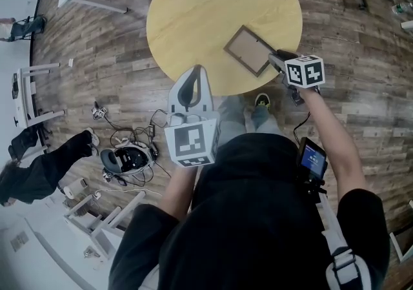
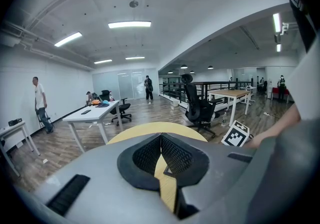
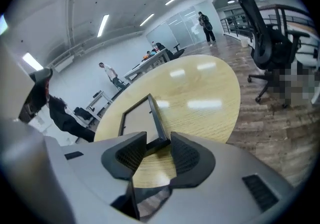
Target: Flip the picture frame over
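Between the pads of my right tool [image 3: 158, 141] sits the near corner of the picture frame [image 3: 136, 116]. The jaws stand roughly half apart. The left pad is right at the frame's rim and I can't tell if it touches. The right pad is clear of the rim, so there's no grip yet. The tool tilts down onto that corner, low over the surface [image 1: 193, 4]. My read is that it's lined up to pinch the rim there, because a corner close to the surface's edge is the easiest spot to lift and swing over.

The frame lies flat on the round yellow surface, toward its near right edge. It has a dark rim and a brown panel facing up, and I can't tell whether that's the back or the front. Nothing is raised, so I judge the flip not yet started.

My left tool [image 2: 161, 136] has its jaws together at the tips and nothing in them; only a strip of surface shows through the slot below. It hangs at the surface's near edge on the left, well apart from the frame. It's probably parked out of the way, or ready to steady the frame once it tips.

Farther out are the wood floor [image 1: 361, 37], an office chair [image 3: 265, 33], and cables [image 1: 129, 140] on the floor by my feet.
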`<state>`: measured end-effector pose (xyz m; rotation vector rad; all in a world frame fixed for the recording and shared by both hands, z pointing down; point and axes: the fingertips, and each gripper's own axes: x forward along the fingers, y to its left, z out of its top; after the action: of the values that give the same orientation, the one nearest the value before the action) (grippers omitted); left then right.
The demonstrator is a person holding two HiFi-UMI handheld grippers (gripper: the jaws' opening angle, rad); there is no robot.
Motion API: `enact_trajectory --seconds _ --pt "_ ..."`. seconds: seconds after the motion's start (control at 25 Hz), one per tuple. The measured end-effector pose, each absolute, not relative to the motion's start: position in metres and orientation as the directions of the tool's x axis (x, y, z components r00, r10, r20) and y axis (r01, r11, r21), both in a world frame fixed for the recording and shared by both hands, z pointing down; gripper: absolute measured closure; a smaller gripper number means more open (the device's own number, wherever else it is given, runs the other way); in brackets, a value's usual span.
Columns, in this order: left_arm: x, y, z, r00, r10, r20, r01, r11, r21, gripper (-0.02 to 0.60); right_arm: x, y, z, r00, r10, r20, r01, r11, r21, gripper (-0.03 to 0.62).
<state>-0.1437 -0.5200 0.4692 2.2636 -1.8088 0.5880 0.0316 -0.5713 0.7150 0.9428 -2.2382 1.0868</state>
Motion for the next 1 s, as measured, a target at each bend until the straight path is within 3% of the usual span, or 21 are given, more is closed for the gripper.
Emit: enact_trajectory --seconds 0.2,0.4,1.0 --pt "-0.141 -0.52 0.468 0.19 -0.891 0.412 -0.964 -0.249 -0.094 0.56 0.024 -0.571 0.71 -0.549 -0.384 0.742 -0.751 0.617 -0.237 0.441" --pt "-0.133 -0.523 0.463 0.204 -0.894 0.399 -0.961 -0.261 -0.093 0.56 0.01 -0.573 0.699 -0.454 -0.406 0.794 -0.639 0.769 0.027 0.458" --pt "-0.101 -0.538 0.419 0.257 -0.925 0.28 -0.954 -0.288 -0.078 0.56 -0.001 -0.601 0.529 -0.605 -0.591 0.534 -0.607 0.776 0.171 0.565"
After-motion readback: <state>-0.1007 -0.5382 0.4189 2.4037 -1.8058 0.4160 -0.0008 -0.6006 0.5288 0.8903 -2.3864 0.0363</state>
